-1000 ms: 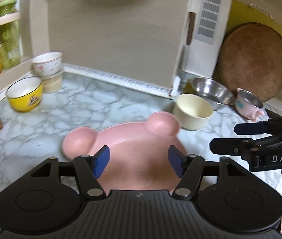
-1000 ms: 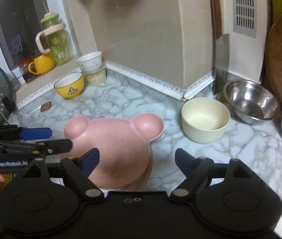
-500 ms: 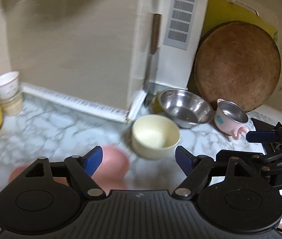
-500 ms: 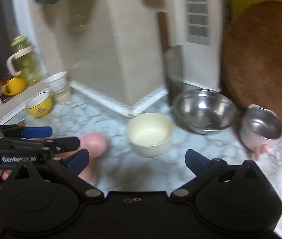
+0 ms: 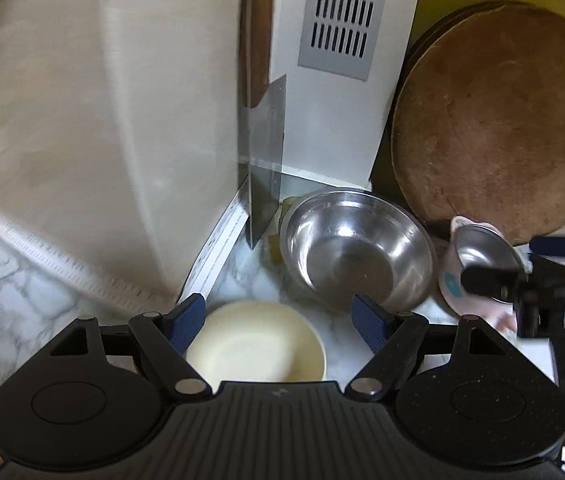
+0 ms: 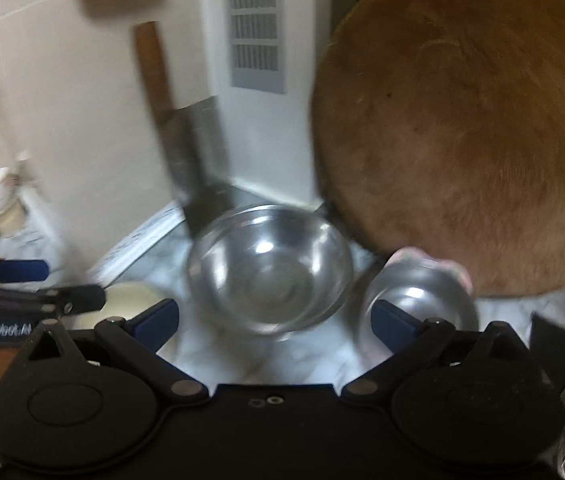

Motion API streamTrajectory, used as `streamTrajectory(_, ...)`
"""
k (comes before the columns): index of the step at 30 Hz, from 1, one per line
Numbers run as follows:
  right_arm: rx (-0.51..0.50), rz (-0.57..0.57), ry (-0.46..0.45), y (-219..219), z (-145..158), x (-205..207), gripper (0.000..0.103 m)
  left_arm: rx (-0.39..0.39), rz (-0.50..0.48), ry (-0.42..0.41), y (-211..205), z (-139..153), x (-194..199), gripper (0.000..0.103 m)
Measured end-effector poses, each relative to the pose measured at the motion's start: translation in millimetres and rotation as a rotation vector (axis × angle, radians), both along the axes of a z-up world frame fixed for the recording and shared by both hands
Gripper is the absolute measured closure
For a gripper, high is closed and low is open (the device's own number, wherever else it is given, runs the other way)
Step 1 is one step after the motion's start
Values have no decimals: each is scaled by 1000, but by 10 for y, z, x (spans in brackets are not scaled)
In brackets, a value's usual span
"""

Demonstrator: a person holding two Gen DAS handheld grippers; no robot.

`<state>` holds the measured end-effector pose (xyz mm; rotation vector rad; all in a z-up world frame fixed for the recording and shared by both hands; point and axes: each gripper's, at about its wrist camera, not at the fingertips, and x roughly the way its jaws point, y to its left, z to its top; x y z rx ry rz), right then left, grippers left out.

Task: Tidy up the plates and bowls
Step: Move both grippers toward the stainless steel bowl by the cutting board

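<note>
A round wooden chopping board (image 5: 498,120) leans upright against the wall at the back of the marble counter (image 5: 14,304). In front of it sits a steel bowl (image 5: 356,248), empty, with a cleaver (image 5: 264,160) standing on its blade at the wall corner just to its left. A cream bowl (image 5: 256,346) rests on the counter nearer the camera, below the left gripper (image 5: 280,318), whose jaws stand apart with nothing clamped. A small pink cup with a steel lining (image 5: 478,256) sits right of the steel bowl (blurred in the right wrist view). The right gripper (image 6: 274,320) is spread wide and empty above the steel bowl's near rim.
</note>
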<state>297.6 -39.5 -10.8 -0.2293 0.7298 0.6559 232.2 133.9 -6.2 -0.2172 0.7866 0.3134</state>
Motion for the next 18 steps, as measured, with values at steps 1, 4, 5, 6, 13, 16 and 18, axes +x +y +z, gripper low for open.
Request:
streamTrajectory(1,-6,-7,2,19,0,120,0,4,-1,10,7,-27,94,23)
streamTrajectory(4,-26,-32,5,102,-60,463,0,26,12,31,29,-100,365,23)
streamTrajectory(5,-32,-40,9,123,-97,573,0,29,12,40,39,-130,455,23)
streamTrajectory(6,-40,-47,18,149,-141,676,1,27,10,51,58,-157,548,23)
streamTrajectory(13,-70,-64,91,329,-454,1194,12,-9,39,100,200,-406,954,23)
streamTrajectory(16,-89,-53,119,385,-589,1291,24,-28,46,112,257,-494,1046,23)
streamTrajectory(18,-97,-36,129,423,-650,1354,27,-28,49,118,282,-541,1097,24)
